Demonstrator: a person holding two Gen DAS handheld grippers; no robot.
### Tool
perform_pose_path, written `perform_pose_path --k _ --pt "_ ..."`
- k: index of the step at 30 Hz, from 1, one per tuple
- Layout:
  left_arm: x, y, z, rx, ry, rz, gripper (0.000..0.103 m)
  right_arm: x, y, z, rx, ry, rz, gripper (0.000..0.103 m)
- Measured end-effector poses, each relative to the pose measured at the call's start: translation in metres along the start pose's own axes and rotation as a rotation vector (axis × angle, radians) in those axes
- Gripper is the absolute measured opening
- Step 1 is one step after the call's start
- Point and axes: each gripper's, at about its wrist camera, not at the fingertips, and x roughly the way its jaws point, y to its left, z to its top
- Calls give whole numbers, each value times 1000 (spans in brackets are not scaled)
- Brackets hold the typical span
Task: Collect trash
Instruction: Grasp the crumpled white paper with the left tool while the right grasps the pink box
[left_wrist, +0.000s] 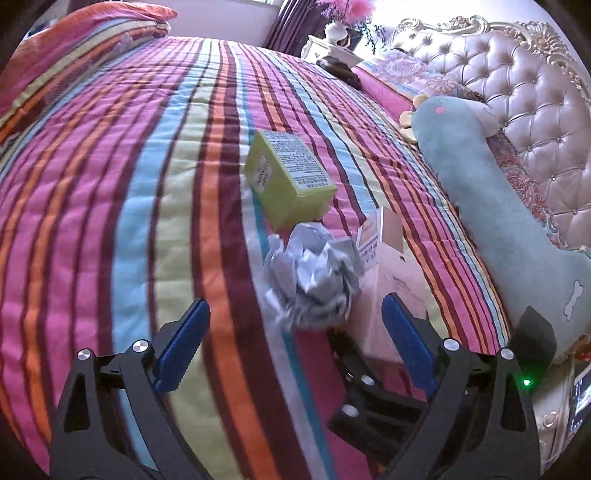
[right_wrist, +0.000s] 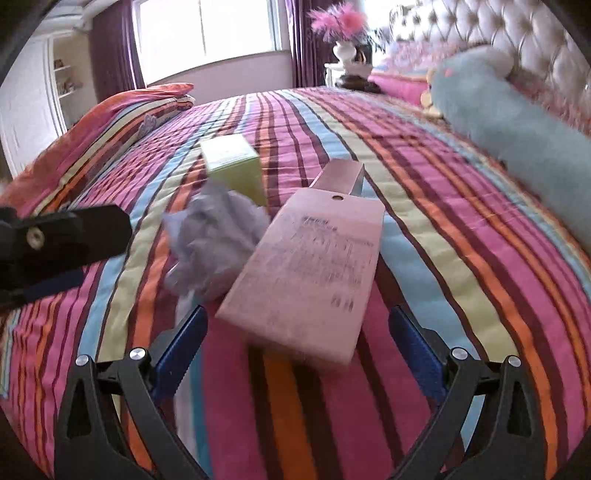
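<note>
Three pieces of trash lie together on the striped bedspread (left_wrist: 110, 206). They are a crumpled grey paper ball (left_wrist: 314, 273) (right_wrist: 214, 243), a lime-green carton (left_wrist: 288, 181) (right_wrist: 236, 162) and a flat pink box (left_wrist: 391, 273) (right_wrist: 314, 273). My left gripper (left_wrist: 295, 304) is open, with the paper ball just ahead of its blue pads and touching neither. My right gripper (right_wrist: 298, 314) is open too. The pink box's near end sits in the gap between its fingers, clear of both pads. Each gripper shows at the edge of the other's view.
A long teal plush pillow (left_wrist: 498, 206) (right_wrist: 517, 122) lies along the tufted headboard (left_wrist: 517, 92). A folded striped quilt (right_wrist: 122, 110) rests at the bed's far left. A nightstand with a white vase (right_wrist: 345, 50) of pink flowers stands beyond the bed, under a window.
</note>
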Motion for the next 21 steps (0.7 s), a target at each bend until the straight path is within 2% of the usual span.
perform_pose_path --k 3,4,5,8,10,12,13,14,16,21 --pt "22 -4 5 14 25 -2 91 1 -22 6 -1 24 49 94" --pt "30 -6 5 18 36 -5 91 1 -25 8 -24 25 41 94" --pt "38 -8 5 17 44 -11 91 0 -29 11 -113 9 6 94" --pt "55 -13 2 5 54 -20 91 3 -30 10 -189 -2 -63 94" --pt "69 -17 -1 16 50 33 91 14 -38 11 -184 43 -50 94" --pt "72 -26 -4 73 8 101 91 18 -47 12 -159 62 -11 93" --pt "75 -29 -5 98 5 134 87 21 -50 15 -147 65 5 93" --pt "75 -31 -7 118 -8 169 76 23 -53 16 -133 65 23 93" --pt "69 -28 -8 124 -29 170 58 27 -66 20 -87 57 59 85" --pt "40 -2 -21 70 -42 129 57 22 -87 20 -43 30 133 74"
